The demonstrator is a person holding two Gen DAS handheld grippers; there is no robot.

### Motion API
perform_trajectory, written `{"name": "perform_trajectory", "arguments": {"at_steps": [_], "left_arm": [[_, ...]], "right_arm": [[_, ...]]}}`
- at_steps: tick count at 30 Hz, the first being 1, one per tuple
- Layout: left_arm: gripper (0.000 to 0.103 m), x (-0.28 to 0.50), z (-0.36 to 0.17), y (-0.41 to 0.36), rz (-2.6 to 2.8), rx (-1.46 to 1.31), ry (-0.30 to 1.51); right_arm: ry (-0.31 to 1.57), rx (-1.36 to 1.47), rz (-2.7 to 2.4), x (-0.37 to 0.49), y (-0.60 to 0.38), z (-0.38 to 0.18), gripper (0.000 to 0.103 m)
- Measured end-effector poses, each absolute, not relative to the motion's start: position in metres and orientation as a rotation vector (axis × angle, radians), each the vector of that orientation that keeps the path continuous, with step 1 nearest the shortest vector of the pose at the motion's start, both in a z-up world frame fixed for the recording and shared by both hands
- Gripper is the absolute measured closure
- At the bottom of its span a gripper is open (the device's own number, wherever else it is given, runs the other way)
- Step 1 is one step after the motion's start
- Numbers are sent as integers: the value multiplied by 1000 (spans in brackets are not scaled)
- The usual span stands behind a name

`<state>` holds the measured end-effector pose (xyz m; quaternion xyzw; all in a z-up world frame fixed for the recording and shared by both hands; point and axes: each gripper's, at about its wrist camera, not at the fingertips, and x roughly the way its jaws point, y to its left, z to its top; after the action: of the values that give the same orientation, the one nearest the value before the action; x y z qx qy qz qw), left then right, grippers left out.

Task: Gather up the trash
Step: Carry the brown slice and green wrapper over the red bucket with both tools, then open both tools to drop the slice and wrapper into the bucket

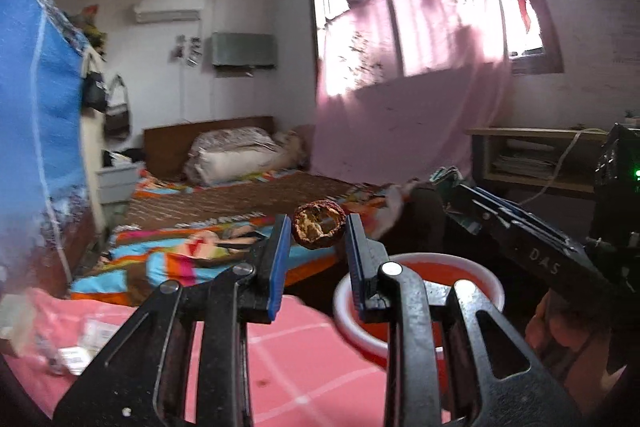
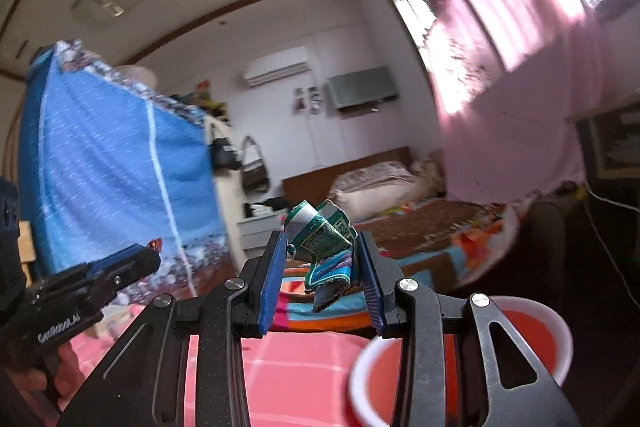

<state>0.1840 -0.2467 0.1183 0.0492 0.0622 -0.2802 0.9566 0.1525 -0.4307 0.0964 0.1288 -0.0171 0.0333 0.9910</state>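
- Left gripper (image 1: 318, 227) pinches a dried fruit husk (image 1: 319, 223) at its tips only; it could slip short of the red bin (image 1: 420, 291).
- Right gripper (image 2: 322, 251) clamps a crumpled wrapper (image 2: 326, 247); loose folds may snag on release.

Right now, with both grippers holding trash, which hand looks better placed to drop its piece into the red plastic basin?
Probably the right gripper: its crumpled green wrapper is near the red basin below it. The left gripper, holding a brown fruit husk, seems slightly farther.
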Motion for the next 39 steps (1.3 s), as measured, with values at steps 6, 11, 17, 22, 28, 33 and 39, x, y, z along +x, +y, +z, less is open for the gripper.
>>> {"name": "perform_trajectory", "arguments": {"at_steps": [6,11,17,22,28,33,39], "left_arm": [[70,205,107,-283,-661,48,243],[70,222,96,-304,-699,16,339],[70,241,84,-322,-734,3,451],[69,249,71,-335,-756,-22,550],[69,256,62,-342,-752,-35,601],[59,262,58,-341,-746,-66,636],[52,262,58,-333,-718,-92,634]], "right_arm": [[10,277,-23,154,-455,87,69],[65,295,-72,158,-471,77,69],[125,322,-105,162,-481,69,67],[172,347,-124,168,-491,62,67],[239,369,-137,175,-498,55,63],[265,394,-146,179,-504,51,55],[287,409,-150,182,-508,48,49]]}}
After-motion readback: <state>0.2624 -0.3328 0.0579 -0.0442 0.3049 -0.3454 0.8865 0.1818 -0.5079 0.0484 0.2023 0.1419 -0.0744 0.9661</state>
